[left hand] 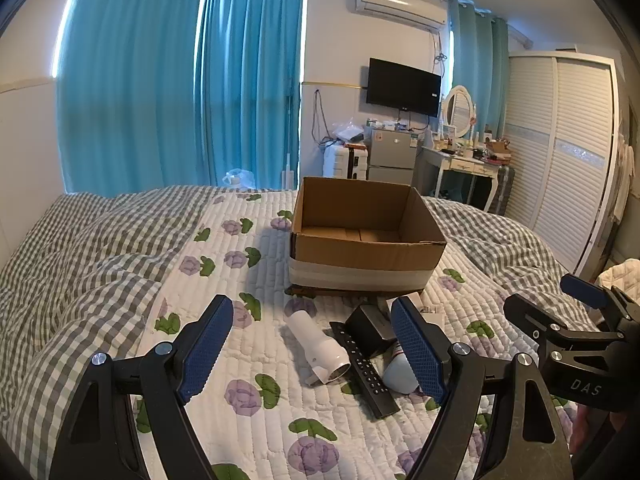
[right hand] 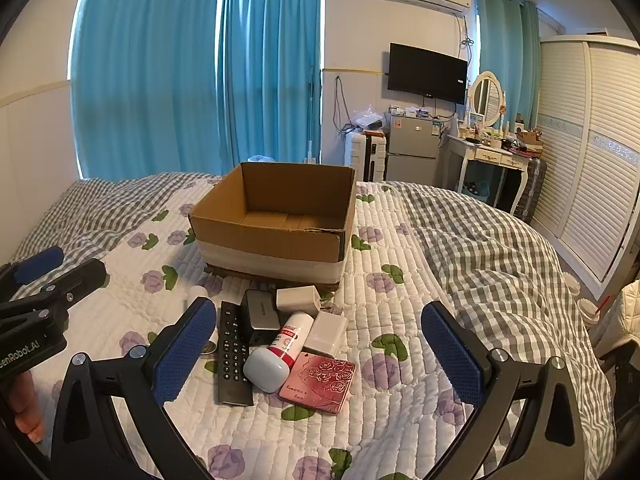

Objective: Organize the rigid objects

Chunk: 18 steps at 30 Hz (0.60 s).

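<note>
An open cardboard box [left hand: 366, 236] [right hand: 276, 222] stands empty on the bed. In front of it lies a pile: a black remote [right hand: 234, 354] [left hand: 362, 368], a white bottle with a grey cap and red label [right hand: 280, 350], a pink rose-embossed box [right hand: 320, 382], a dark grey device [right hand: 260, 314], two white blocks [right hand: 298, 298] [right hand: 326, 334]. A white cylinder [left hand: 318, 342] lies beside the remote. My left gripper [left hand: 316, 350] is open above the cylinder and remote. My right gripper [right hand: 318, 354] is open above the pile. Both are empty.
The bed has a floral quilt [right hand: 384, 296] and a rumpled grey checked duvet [right hand: 472, 240] on both sides. Beyond the bed are blue curtains, a small fridge [right hand: 412, 148], a dressing table [right hand: 496, 156] and a white wardrobe [right hand: 592, 128].
</note>
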{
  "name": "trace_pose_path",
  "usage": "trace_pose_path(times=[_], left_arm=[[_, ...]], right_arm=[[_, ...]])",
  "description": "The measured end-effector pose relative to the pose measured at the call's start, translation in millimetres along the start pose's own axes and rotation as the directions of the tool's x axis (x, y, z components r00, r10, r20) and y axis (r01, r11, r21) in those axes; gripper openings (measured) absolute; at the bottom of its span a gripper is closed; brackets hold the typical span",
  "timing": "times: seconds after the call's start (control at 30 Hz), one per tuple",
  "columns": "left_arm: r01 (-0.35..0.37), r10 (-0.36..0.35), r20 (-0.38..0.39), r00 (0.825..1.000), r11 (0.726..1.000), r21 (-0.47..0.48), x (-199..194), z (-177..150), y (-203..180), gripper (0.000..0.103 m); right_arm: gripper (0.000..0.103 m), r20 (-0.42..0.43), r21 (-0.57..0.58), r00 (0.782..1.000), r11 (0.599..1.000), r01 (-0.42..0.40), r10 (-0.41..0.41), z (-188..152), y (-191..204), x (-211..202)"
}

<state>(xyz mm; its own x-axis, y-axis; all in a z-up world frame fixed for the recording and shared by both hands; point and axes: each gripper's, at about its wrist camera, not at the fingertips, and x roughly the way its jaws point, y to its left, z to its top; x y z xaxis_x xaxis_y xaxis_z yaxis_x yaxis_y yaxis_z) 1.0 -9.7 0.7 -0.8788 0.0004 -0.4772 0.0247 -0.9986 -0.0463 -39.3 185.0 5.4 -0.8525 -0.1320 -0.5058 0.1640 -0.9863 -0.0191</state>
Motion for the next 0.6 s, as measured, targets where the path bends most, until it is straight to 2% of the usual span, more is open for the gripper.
trace_pose_path(times=[0.6], left_arm=[[-0.006,0.006,0.008,1.000,1.000,0.006,-0.7,-2.8,-2.4,0.084]], right_arm=[[0.103,0.004,-0.005,1.000,1.000,-0.006,0.006,0.5,1.0,-2.1]])
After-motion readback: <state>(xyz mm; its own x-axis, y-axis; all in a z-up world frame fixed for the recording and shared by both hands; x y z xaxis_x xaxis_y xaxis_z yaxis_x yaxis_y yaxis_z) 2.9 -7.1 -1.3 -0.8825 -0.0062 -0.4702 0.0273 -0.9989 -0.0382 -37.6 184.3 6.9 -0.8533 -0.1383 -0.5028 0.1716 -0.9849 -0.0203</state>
